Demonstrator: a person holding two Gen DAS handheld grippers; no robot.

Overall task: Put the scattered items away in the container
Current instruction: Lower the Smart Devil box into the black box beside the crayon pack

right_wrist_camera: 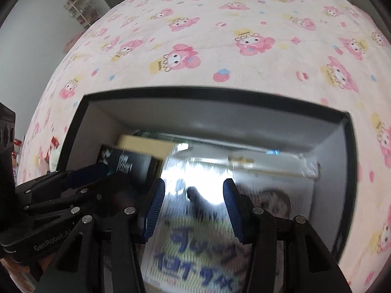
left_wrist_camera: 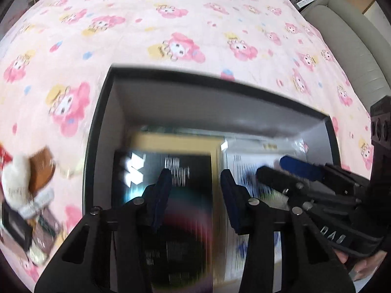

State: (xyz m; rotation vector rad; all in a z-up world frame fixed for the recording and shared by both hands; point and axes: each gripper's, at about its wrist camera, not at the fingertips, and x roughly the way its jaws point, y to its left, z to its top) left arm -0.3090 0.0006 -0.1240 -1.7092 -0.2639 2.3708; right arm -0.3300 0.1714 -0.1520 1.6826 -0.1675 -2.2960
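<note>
Both grippers are hanging over the open box (left_wrist_camera: 102, 112) on the bed (left_wrist_camera: 171, 24), pointing steeply down into it, so the step in hand looks like the end of a drop-off or a turn back for more. The left gripper (left_wrist_camera: 195, 190) is standing with its fingers (left_wrist_camera: 161, 190) apart and nothing between them; below it a black booklet (left_wrist_camera: 171, 171) is lying flat inside the box on its left side. The right gripper (right_wrist_camera: 193, 207) is also holding its fingers (right_wrist_camera: 155, 207) apart and empty, over a shiny printed packet (right_wrist_camera: 195, 244) lying on the right side of the box floor. A tan carton (left_wrist_camera: 176, 141) is sitting toward the box's far wall, partly under the booklet.

Still outside, just left of the box on the bedcover, a small heap (left_wrist_camera: 27, 195) is waiting: a white plush toy, a brown piece and some small packets, too blurred to name exactly. The next move likely calls for the left gripper swinging out over the box's left rim, lowering onto one piece and closing on it.
</note>
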